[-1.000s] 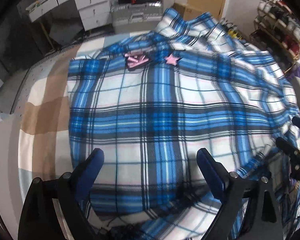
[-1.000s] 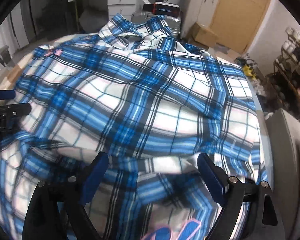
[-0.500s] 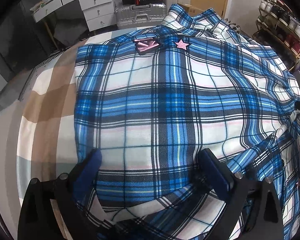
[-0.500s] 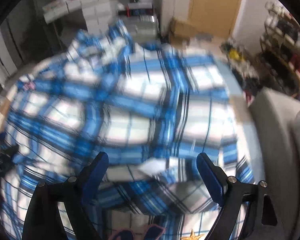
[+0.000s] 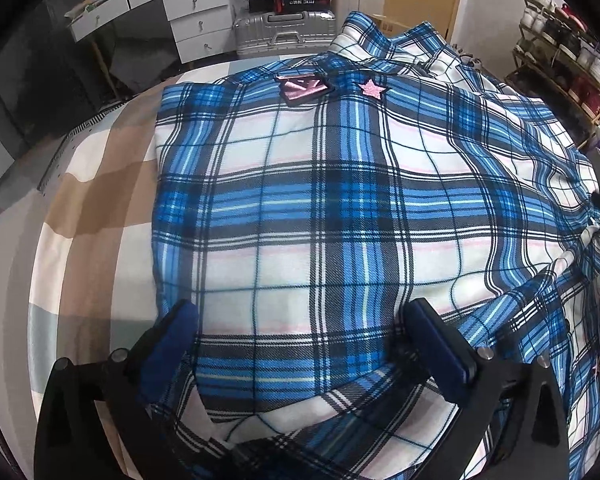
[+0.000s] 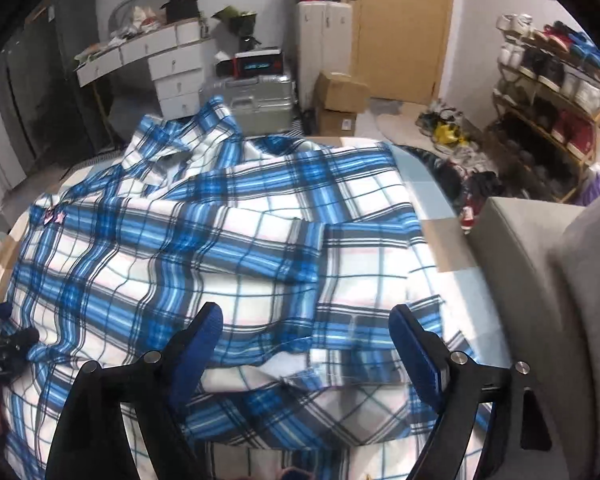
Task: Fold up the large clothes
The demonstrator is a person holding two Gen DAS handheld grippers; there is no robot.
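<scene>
A large blue, white and black plaid shirt (image 5: 320,208) lies spread on the checked bed cover (image 5: 88,208), with a pink patch (image 5: 302,88) and a pink star (image 5: 373,88) near its far edge. It also shows in the right wrist view (image 6: 204,248), collar at the far end. My left gripper (image 5: 300,332) is open, its blue fingers low over the shirt's near folded edge. My right gripper (image 6: 306,332) is open above the shirt's right side, nothing between its fingers. The left gripper's tips show at the left edge of the right wrist view (image 6: 4,332).
A silver suitcase (image 5: 286,34) and white drawers (image 5: 196,24) stand beyond the bed. A shoe rack (image 6: 552,92) and shoes on the floor lie to the right. A grey cushion (image 6: 540,280) sits beside the bed's right edge.
The right gripper has risen and pulled back, seeing more of the room. The left gripper has dropped closer to the shirt's near edge. The folded shirt has settled flatter.
</scene>
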